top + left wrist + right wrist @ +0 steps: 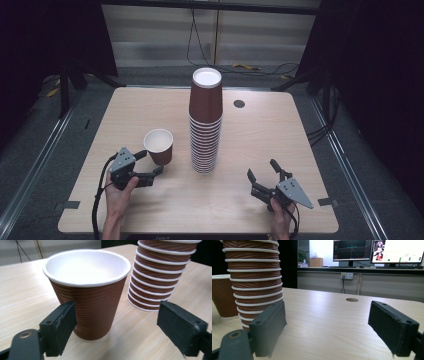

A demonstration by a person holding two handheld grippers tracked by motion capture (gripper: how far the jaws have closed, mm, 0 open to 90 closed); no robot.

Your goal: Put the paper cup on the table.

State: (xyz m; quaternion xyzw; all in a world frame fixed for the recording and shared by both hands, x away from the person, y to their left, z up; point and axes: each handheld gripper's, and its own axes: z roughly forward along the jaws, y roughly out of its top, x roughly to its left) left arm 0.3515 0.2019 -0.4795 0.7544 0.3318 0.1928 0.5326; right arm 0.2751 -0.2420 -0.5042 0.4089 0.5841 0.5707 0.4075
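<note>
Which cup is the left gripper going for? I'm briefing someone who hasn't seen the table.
On the wooden table, find the tall stack of cups near the middle. Just left of it stands a single cup, upright, between the open jaws of the left gripper. It alone stands by itself, its white inside showing.

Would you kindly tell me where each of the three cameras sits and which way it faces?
High view: above the person's edge of the table, looking forward and down; both hands and forearms, left gripper and right gripper show.
Left gripper view: on the left gripper, looking between its open jaws at the single cup.
Right gripper view: on the right gripper, low over the table, facing monitors; jaws open.
Shared: all three show the stack of cups and the single cup.
</note>
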